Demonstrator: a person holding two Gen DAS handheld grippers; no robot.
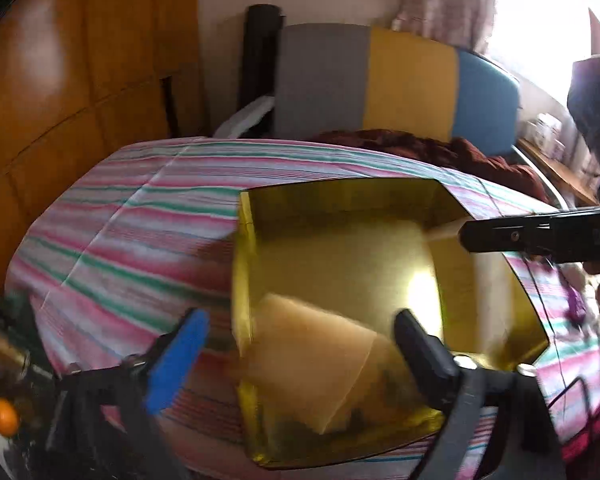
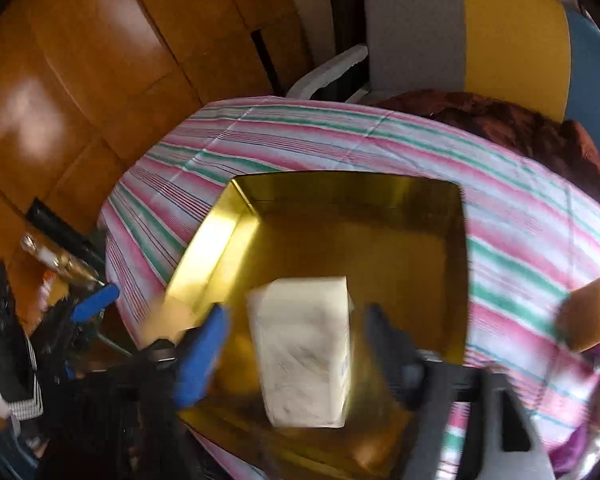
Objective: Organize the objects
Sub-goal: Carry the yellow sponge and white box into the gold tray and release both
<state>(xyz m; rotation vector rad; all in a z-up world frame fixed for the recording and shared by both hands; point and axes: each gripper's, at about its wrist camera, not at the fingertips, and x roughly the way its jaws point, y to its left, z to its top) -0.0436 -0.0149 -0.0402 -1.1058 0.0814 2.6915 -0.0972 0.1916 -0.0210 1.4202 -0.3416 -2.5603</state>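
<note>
So we're mid-way through filling the gold box (image 2: pixel 380 240) that sits open on the striped tablecloth (image 2: pixel 520 220). Looks to us like the dropping-in step: the white block (image 2: pixel 304 352) (soap or a wrapped pack, too blurry to call) is down inside the box, near its front wall, and the right gripper (image 2: pixel 296 344) hovers over it with its fingers spread well wider than the block and not touching it. So that one's wide apart and empty.

The left gripper (image 1: pixel 300 344) is the same story: blue finger and black finger spread, nothing pinched. Between them in the left view sits a tan slab (image 1: pixel 316 360), leaning against the box's left wall near the front corner, touching neither finger. Motion blur makes it hard to say whether it's fully settled.

Our guess for the next move: lift the right gripper clear of the box, swing to the tan sponge (image 2: pixel 588 316) out on the cloth to the right of the box, well apart from it, then close on its sides and carry it over the rim.

Count:
- 1 gold box
- 1 white block, in the box
- 1 tan slab, in the box
- 1 tan sponge outside it
- 2 grippers, both empty
</note>
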